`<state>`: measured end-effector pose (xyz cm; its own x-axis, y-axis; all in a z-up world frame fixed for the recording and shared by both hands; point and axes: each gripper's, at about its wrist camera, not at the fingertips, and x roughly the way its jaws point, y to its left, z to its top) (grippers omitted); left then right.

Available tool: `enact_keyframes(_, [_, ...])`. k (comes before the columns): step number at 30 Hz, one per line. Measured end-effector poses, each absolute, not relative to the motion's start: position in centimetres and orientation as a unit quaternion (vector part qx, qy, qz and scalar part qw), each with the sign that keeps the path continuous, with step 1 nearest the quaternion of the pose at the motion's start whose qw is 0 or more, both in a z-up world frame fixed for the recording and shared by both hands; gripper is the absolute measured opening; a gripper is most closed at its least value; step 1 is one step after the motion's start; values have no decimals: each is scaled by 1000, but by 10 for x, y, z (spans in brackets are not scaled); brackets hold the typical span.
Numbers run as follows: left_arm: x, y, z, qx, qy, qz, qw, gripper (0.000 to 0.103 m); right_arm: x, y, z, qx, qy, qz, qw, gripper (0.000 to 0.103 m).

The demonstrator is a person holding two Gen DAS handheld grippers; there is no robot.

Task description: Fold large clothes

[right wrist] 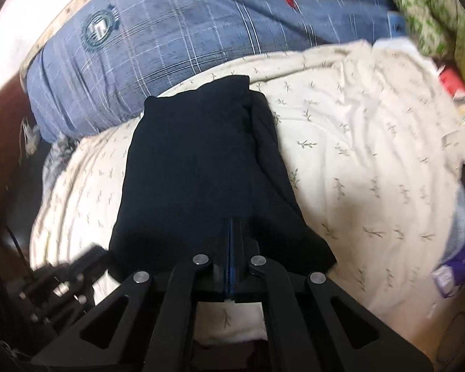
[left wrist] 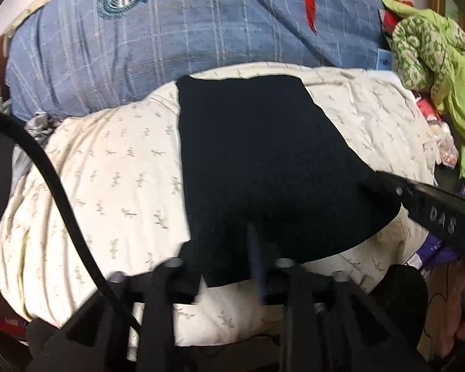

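Observation:
A folded dark navy garment (left wrist: 257,161) lies on a cream leaf-print sheet (left wrist: 108,167); it also shows in the right wrist view (right wrist: 198,167) on the same sheet (right wrist: 356,155). My left gripper (left wrist: 255,232) has its fingers together over the garment's near edge; blur hides whether cloth is pinched. My right gripper (right wrist: 232,226) has its fingers closed together at the garment's near edge; a grip on cloth cannot be confirmed. The right gripper's body (left wrist: 434,210) enters the left wrist view from the right, and the left gripper (right wrist: 62,282) shows at lower left in the right wrist view.
A blue plaid quilt (left wrist: 186,37) lies behind the sheet, also in the right wrist view (right wrist: 170,46). A green patterned cloth pile (left wrist: 434,62) sits at the far right. A black cable (left wrist: 46,170) crosses the left side. Purple packaging (right wrist: 462,260) lies at the right.

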<state>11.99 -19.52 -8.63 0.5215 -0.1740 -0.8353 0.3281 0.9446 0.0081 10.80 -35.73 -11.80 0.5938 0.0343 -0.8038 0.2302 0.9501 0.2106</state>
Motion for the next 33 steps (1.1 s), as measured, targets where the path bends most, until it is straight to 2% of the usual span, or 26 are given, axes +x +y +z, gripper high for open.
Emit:
enact_keyframes(1, [117, -190, -82, 80, 464, -137, 872, 54, 104, -350, -113, 133, 446, -64, 883, 0])
enact_keyframes(2, [116, -187, -79, 78, 461, -131, 874, 62, 101, -345, -110, 123, 445, -70, 884, 0])
enact_keyframes(3, [113, -182, -75, 76, 457, -122, 878, 64, 98, -338, -106, 112, 442, -74, 887, 1])
enact_keyframes(5, [108, -172, -67, 75, 449, -108, 884, 71, 92, -328, -101, 99, 436, -84, 891, 14])
enact_keyframes(6, [105, -167, -62, 75, 444, -100, 887, 73, 89, -322, -98, 95, 431, -84, 893, 24])
enact_keyframes(7, [103, -165, -60, 75, 441, -96, 889, 78, 87, -317, -95, 92, 428, -82, 896, 26])
enact_keyframes(9, [97, -158, -52, 69, 432, -90, 895, 81, 84, -308, -91, 86, 426, -81, 897, 27])
enact_keyframes(10, [93, -155, -49, 68, 428, -85, 897, 82, 82, -302, -88, 83, 424, -80, 898, 31])
enact_keyframes(13, [85, -151, -43, 66, 422, -77, 901, 83, 76, -288, -82, 61, 416, -88, 903, 60])
enact_keyframes(17, [78, -143, -37, 52, 418, -70, 904, 85, 69, -280, -75, 48, 408, -92, 907, 62])
enact_keyframes(20, [78, -142, -41, 45, 423, -77, 902, 90, 66, -282, -75, 50, 406, -100, 907, 67])
enact_keyframes(23, [77, -149, -52, 52, 433, -85, 896, 91, 67, -297, -88, 78, 412, -81, 904, 67])
enact_keyframes(24, [77, -152, -56, 58, 437, -86, 893, 91, 69, -303, -95, 95, 415, -64, 903, 63])
enact_keyframes(25, [78, -155, -61, 63, 445, -88, 889, 91, 73, -312, -104, 129, 418, -38, 898, 32])
enact_keyframes(26, [78, -155, -65, 65, 450, -89, 886, 91, 79, -323, -116, 172, 427, -15, 888, 8])
enact_keyframes(28, [79, -155, -71, 63, 458, -85, 882, 91, 89, -342, -138, 236, 439, 3, 867, 7])
enact_keyframes(31, [83, -150, -76, 59, 459, -75, 883, 92, 99, -359, -166, 224, 468, -40, 854, 6])
enact_keyframes(33, [87, -148, -83, 59, 461, -70, 883, 92, 102, -375, -180, 213, 480, -71, 848, 1])
